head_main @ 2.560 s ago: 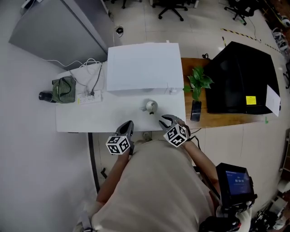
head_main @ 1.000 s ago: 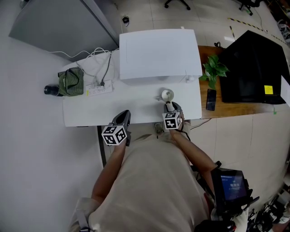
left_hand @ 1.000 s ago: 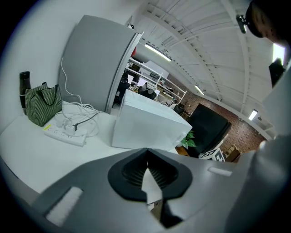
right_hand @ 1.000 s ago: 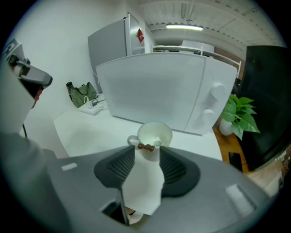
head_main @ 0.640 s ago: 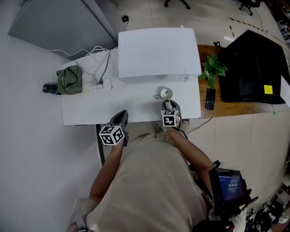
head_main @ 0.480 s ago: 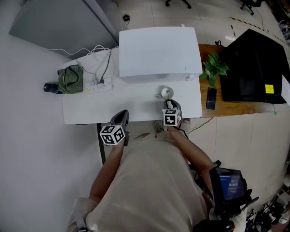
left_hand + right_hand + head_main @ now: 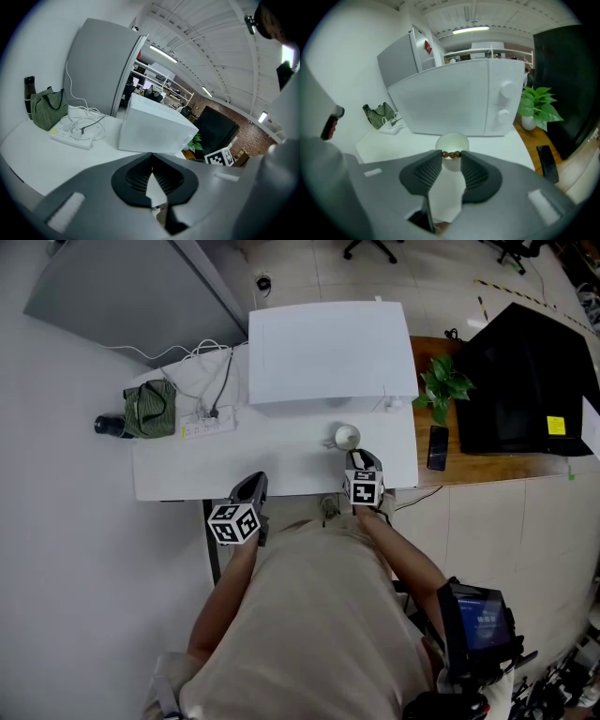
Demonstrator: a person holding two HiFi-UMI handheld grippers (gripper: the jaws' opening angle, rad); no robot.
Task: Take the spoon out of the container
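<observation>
A white cup (image 7: 346,437) stands on the white table (image 7: 234,465) in front of a large white box. In the right gripper view the cup (image 7: 452,139) is just beyond the jaws. A brown beaded spoon handle (image 7: 451,153) spans the gap between the jaw tips. My right gripper (image 7: 451,154) is closing, and both tips touch the handle. In the head view, the right gripper (image 7: 360,458) points at the cup from the table's near edge. My left gripper (image 7: 255,486) hangs at the near edge farther left; its jaws (image 7: 151,157) are shut on nothing.
The white box (image 7: 328,352) fills the back of the table. A green bag (image 7: 150,409), a black bottle (image 7: 108,426) and a power strip (image 7: 206,425) with cables lie at the left. A potted plant (image 7: 441,390) and a phone (image 7: 437,447) sit on the wooden surface at the right.
My right gripper has drawn back a little from the cup, toward the person and rightward. The cup stays in place. The left gripper has barely moved.
</observation>
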